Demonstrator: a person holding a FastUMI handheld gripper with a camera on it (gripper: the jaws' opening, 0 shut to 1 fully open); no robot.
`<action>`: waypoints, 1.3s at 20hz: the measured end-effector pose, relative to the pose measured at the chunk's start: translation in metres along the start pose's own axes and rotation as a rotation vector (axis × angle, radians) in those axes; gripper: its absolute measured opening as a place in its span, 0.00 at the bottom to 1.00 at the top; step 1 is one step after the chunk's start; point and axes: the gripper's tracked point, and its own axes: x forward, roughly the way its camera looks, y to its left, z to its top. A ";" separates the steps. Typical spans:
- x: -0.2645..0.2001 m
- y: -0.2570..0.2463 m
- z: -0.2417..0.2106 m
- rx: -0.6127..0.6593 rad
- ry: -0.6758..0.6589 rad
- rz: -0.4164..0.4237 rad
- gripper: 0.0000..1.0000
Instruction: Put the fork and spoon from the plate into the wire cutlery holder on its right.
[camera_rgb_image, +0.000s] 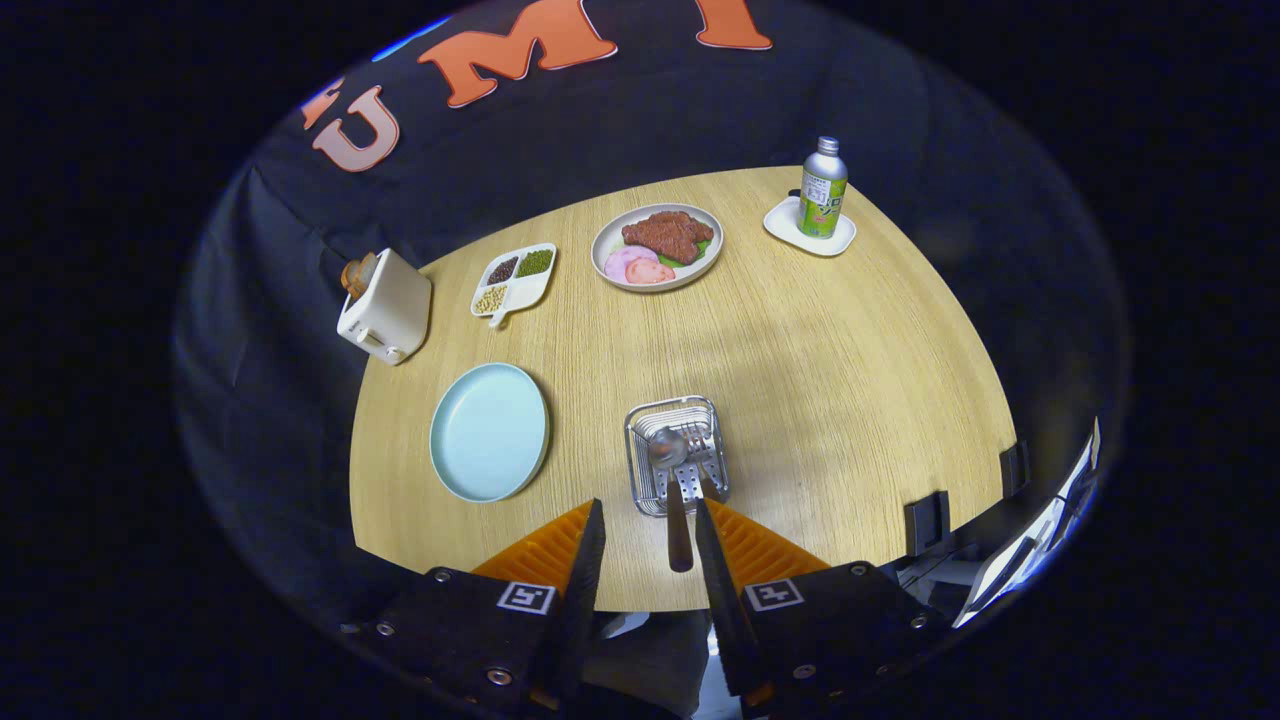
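The wire cutlery holder (677, 455) stands on the wooden table, just ahead of my fingers. A spoon (668, 448) lies in it bowl down, and its long handle rises out towards me, ending between my fingertips close to the right one. The fork (704, 442) sits beside the spoon inside the holder, partly hidden by the wires. Left of the holder is the light blue plate (489, 431), with nothing on it. My gripper (648, 512) hangs well above the table's near edge, open, with a wide gap between the fingers and neither finger pressing on the handle.
Further back stand a white toaster (385, 306), a divided dish of beans (514, 280), a plate of meat and vegetables (657, 246), and a bottle (823, 188) on a small white tray (790, 225). Two dark clamps (928, 520) grip the table's right near edge.
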 end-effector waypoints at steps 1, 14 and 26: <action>0.000 0.003 0.002 0.015 -0.008 0.014 0.56; -0.050 0.047 0.109 -0.111 -0.544 0.054 0.69; -0.190 0.095 0.192 -0.315 -1.150 -0.013 0.93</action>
